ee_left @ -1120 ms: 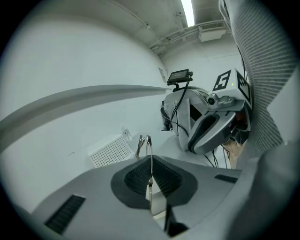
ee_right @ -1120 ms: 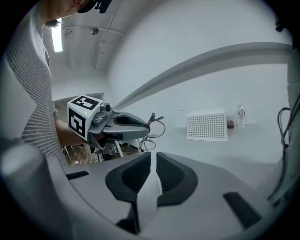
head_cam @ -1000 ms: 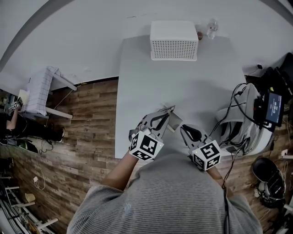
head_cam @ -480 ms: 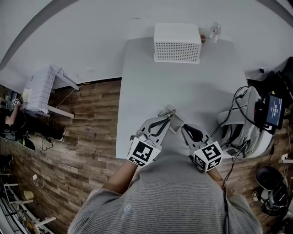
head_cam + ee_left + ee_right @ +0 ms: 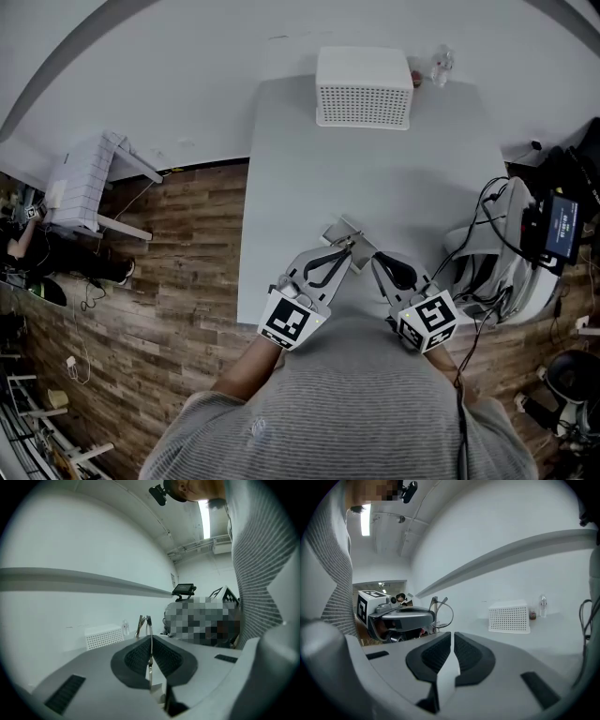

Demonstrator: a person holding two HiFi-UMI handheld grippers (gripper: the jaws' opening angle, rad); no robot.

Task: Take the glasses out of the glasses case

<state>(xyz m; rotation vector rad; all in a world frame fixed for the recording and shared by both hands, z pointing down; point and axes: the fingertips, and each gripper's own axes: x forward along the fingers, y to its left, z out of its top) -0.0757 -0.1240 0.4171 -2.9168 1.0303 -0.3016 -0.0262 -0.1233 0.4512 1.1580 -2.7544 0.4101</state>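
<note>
Glasses [image 5: 443, 613], thin-framed, pinched in the closed left gripper [image 5: 150, 641]; right gripper [image 5: 453, 637], at its 3 o'clock, clamps the pale glasses case [image 5: 360, 249].

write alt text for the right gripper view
The right tool has its jaws shut on a thin pale grey flap, likely part of the glasses case. At left, the left tool holds wire-framed glasses over a grey table, with a white perforated basket at its far end.
</note>
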